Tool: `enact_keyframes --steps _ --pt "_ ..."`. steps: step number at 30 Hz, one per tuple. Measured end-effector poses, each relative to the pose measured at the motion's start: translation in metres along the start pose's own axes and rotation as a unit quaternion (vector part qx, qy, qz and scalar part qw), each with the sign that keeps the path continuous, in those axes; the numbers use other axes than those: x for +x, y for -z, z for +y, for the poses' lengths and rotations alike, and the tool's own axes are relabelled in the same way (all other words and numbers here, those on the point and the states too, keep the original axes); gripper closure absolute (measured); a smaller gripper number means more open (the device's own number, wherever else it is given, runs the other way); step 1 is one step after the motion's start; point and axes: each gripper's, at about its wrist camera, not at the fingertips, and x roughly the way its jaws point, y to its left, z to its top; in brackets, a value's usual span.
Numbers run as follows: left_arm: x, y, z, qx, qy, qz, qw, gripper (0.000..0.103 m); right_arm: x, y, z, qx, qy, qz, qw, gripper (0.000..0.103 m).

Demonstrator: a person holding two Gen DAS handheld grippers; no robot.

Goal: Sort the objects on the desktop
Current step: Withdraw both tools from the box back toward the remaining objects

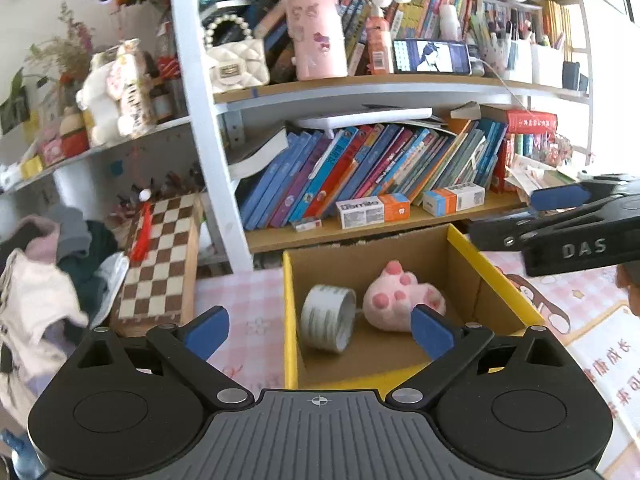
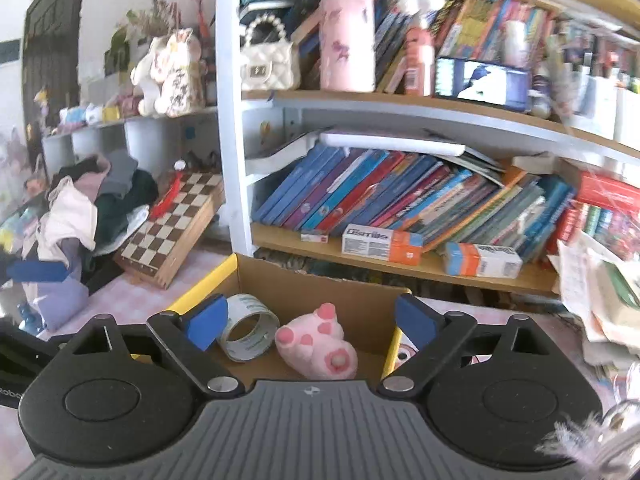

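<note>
A cardboard box with yellow rims [image 1: 291, 280] [image 2: 200, 286] stands on the pink checked desk in front of the bookshelf. Inside lie a roll of clear tape [image 1: 328, 322] [image 2: 250, 326] and a pink plush paw [image 1: 402, 298] [image 2: 316, 340]. My left gripper [image 1: 320, 334] is open and empty, hovering above the box's near edge. My right gripper [image 2: 310, 322] is open and empty, also above the box. In the left wrist view, the right gripper [image 1: 560, 216] reaches in from the right edge, above the box's right wall.
A folded chessboard [image 1: 160, 264] [image 2: 172, 224] leans at the left beside a pile of clothes [image 1: 44, 280] [image 2: 76, 216]. The shelf behind the box holds slanted books and two toothpaste boxes [image 1: 372, 210] [image 2: 382, 244]. Loose papers [image 2: 600, 280] lie at the right.
</note>
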Motion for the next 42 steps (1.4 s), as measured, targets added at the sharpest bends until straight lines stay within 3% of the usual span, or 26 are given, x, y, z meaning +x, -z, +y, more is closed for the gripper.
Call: enact_keyframes --steps 11,24,42 --pt "-0.058 0.06 0.025 -0.075 -0.018 0.005 0.997 0.004 -0.073 0.068 0.035 0.052 0.081 -0.04 0.995 0.004" --pt "-0.089 0.108 0.023 -0.059 -0.018 0.016 0.998 0.004 -0.111 0.133 0.075 0.079 0.16 0.022 0.984 0.0" --pt "-0.088 0.143 0.015 -0.014 0.03 0.087 0.9957 0.004 -0.094 0.168 0.115 0.044 0.105 0.147 0.983 0.0"
